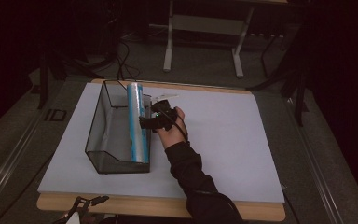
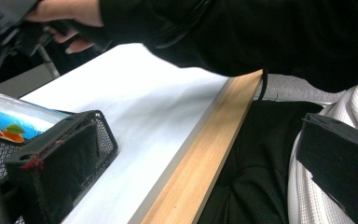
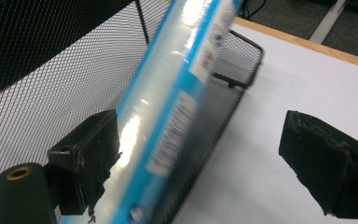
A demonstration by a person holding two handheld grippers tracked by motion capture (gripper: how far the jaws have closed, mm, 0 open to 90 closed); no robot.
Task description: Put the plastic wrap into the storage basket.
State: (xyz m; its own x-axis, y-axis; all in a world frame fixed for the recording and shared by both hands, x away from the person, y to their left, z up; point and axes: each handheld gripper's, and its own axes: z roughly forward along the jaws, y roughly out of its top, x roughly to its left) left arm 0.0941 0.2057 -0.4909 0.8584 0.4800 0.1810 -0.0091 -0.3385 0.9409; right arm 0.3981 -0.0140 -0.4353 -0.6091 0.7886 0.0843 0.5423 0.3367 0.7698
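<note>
You are letting go of the blue roll (image 1: 137,122) that is lying along the right wall of the black mesh basket (image 1: 103,122), left of centre in the high view. Your right gripper (image 1: 156,115) is sitting just beside it with its jaws standing wide, nothing pressed between the pads, though in the right gripper view the roll is running up between them. Judging from this, placing is done and you are clearing away; next you are needing to draw back without knocking the basket wall. Your left gripper (image 2: 177,154) is waiting at the wooden edge (image 2: 200,163) of the tabletop (image 1: 223,135), jaws wide and holding nothing. Beyond the tabletop, at the top, desk legs (image 1: 169,42) and cables are standing well apart.
</note>
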